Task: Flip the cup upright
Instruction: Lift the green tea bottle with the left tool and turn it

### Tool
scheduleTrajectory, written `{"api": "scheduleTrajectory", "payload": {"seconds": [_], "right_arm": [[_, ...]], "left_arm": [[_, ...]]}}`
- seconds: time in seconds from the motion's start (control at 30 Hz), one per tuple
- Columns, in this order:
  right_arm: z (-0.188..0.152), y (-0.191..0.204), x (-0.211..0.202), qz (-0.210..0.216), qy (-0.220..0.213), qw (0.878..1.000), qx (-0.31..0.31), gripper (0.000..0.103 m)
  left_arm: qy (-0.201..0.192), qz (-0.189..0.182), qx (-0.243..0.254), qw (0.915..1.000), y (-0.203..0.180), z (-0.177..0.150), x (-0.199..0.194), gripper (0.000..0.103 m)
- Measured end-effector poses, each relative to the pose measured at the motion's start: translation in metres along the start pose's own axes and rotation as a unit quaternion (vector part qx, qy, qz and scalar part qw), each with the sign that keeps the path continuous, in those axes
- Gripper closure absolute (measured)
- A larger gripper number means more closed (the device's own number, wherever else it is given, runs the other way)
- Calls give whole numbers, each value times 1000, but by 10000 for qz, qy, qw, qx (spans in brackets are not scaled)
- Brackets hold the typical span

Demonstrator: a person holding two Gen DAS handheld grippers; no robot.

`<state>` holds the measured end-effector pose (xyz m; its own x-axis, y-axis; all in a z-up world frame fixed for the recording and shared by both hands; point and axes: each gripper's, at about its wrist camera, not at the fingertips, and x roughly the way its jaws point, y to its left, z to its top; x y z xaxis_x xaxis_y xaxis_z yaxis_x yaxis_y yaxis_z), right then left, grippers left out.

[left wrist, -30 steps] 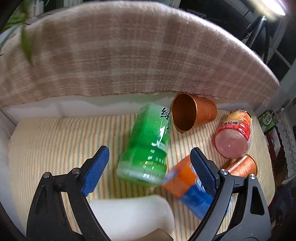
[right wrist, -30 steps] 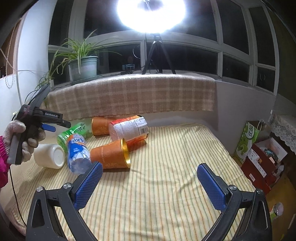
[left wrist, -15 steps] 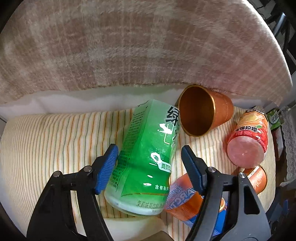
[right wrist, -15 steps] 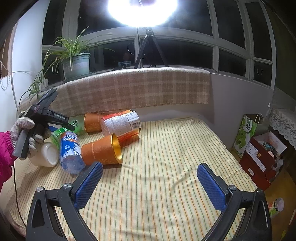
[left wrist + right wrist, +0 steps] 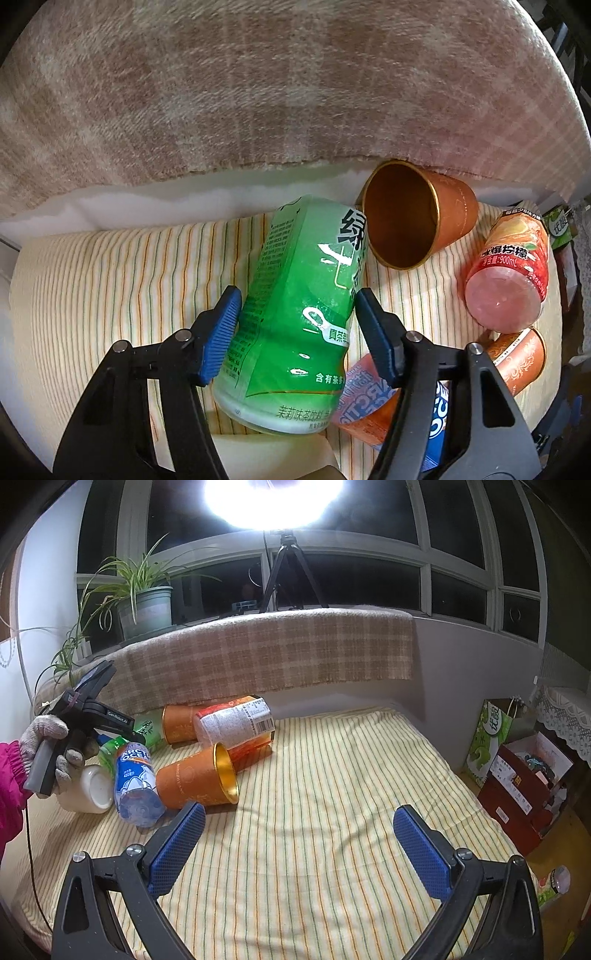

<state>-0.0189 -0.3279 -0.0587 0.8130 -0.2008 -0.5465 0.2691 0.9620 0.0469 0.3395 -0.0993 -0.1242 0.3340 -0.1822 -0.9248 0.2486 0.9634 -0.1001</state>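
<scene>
A green tea bottle [image 5: 306, 306] lies on its side on the striped cloth. My left gripper [image 5: 295, 332] has closed its blue pads on both sides of the bottle's body. It also shows in the right wrist view [image 5: 110, 723], held by a gloved hand. An orange cup [image 5: 417, 218] lies on its side just beyond the bottle, mouth toward me. A second orange cup [image 5: 195, 779] with a gold rim lies on its side nearer the right gripper. My right gripper [image 5: 291, 845] is open and empty above the cloth.
A red juice bottle [image 5: 506, 273], a blue-label water bottle [image 5: 135, 782] and a white jar [image 5: 88, 790] lie in the same cluster. A plaid blanket [image 5: 266, 657] covers the ledge behind. Boxes and a bag [image 5: 517, 760] stand past the right edge.
My left gripper has moved forward over the green bottle and its jaws have narrowed onto it. The right gripper has drifted a little closer to the cluster.
</scene>
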Motion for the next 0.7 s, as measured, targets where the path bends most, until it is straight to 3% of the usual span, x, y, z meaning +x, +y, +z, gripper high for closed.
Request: {"api": "scheduleTrajectory", "payload": {"seconds": [0.47,0.7], "right_arm": [[-2,-1,1,39,84,9999,68,0],[-1,2,-4,54,50,10000,55,0]], "left_arm": [[-467,190,42,9987,-9,3,-44,38],[-792,79,40,9968,2,-16,-77,38]]}}
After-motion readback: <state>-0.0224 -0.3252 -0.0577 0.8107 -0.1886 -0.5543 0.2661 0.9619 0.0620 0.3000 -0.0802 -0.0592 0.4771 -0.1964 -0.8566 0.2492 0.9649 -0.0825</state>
